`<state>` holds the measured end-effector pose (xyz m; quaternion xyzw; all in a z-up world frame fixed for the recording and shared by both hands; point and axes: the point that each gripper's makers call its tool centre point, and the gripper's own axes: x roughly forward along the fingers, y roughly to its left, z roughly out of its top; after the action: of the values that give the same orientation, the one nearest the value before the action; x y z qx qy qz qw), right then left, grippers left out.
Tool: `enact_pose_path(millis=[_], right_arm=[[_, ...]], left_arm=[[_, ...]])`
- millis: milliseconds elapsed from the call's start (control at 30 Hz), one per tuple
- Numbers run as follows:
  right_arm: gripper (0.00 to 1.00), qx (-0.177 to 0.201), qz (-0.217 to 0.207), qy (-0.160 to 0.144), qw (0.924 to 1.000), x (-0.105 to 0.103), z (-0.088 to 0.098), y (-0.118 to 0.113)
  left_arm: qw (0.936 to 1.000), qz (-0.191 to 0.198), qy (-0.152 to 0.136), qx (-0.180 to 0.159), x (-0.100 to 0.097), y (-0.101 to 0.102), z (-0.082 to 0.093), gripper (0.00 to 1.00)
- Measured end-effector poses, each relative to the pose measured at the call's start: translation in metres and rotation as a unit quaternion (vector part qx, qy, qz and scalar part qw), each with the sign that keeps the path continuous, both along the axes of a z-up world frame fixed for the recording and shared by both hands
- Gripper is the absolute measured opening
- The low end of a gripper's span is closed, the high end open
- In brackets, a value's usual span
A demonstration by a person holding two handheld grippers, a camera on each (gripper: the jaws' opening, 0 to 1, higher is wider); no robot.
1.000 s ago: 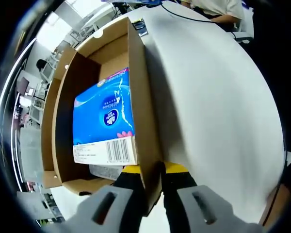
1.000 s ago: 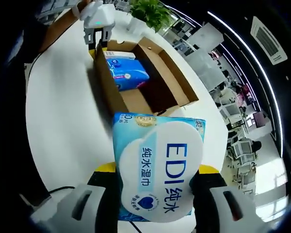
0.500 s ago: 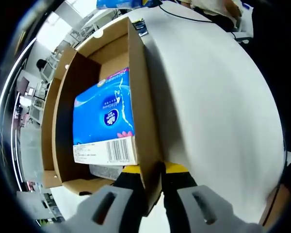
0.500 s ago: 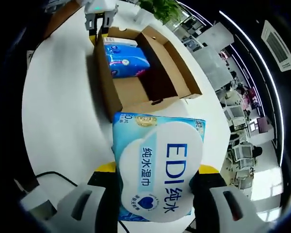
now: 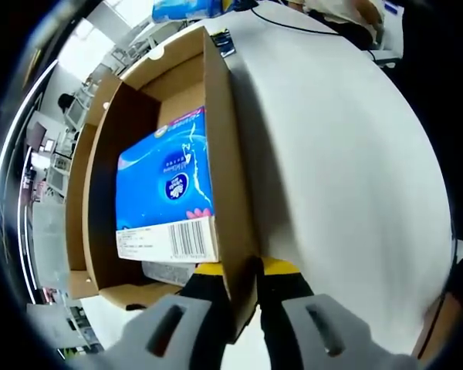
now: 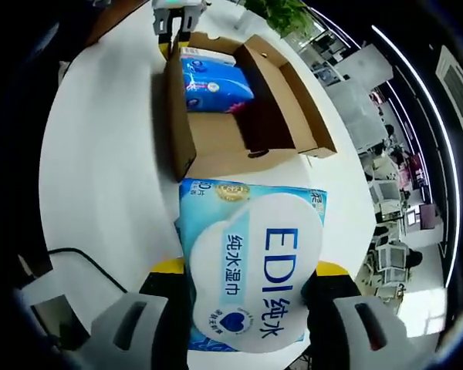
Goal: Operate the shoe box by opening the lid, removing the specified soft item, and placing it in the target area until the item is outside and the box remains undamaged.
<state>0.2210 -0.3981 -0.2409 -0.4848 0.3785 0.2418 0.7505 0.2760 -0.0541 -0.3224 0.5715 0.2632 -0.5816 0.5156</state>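
With the right hand-held gripper (image 6: 247, 289) pinching the wet-wipes pack (image 6: 251, 266) at lower centre and the left hand-held gripper (image 5: 243, 281) clamped on the shoe box (image 5: 224, 169) wall, a sideways tug risks tearing the cardboard.

Bright even indoor light, white table (image 5: 347, 154) near blown out, soft shadow inside cardboard box (image 5: 108, 177), ceiling light strips glaring far right in right gripper view, strong fisheye bend at edges, centre sharp, wipes pack (image 6: 251, 274) print crisp, far office bg small, hazy
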Motion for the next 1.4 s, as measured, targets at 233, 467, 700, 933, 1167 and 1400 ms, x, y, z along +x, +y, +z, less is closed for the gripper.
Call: enact_pose_path(millis=[233, 467, 700, 933, 1167, 1400], right_arm=[[0.58, -0.009, 0.015, 0.013, 0.9998, 0.001, -0.005, -0.004], [0.58, -0.012, 0.028, 0.023, 0.9993, -0.001, -0.007, -0.007], [0.58, -0.017, 0.036, 0.033, 0.9986, -0.001, -0.007, -0.009], [0.58, -0.02, 0.046, 0.05, 0.9975, -0.001, -0.01, -0.01], [0.58, -0.019, 0.056, 0.067, 0.996, -0.003, -0.013, -0.007], [0.58, -0.023, 0.071, 0.08, 0.994, -0.004, -0.022, -0.006]], left_arm=[[1.0, 0.001, -0.005, 0.006, 0.001, 0.0, -0.001, 0.11], [1.0, 0.001, -0.004, 0.006, 0.001, 0.0, -0.001, 0.11], [1.0, 0.001, -0.004, 0.006, 0.001, 0.0, -0.001, 0.11], [1.0, 0.0, -0.005, 0.006, 0.0, 0.0, -0.001, 0.11], [1.0, 0.0, -0.005, 0.006, 0.0, 0.001, -0.001, 0.11], [1.0, 0.001, -0.005, 0.005, -0.001, 0.001, -0.001, 0.11]])
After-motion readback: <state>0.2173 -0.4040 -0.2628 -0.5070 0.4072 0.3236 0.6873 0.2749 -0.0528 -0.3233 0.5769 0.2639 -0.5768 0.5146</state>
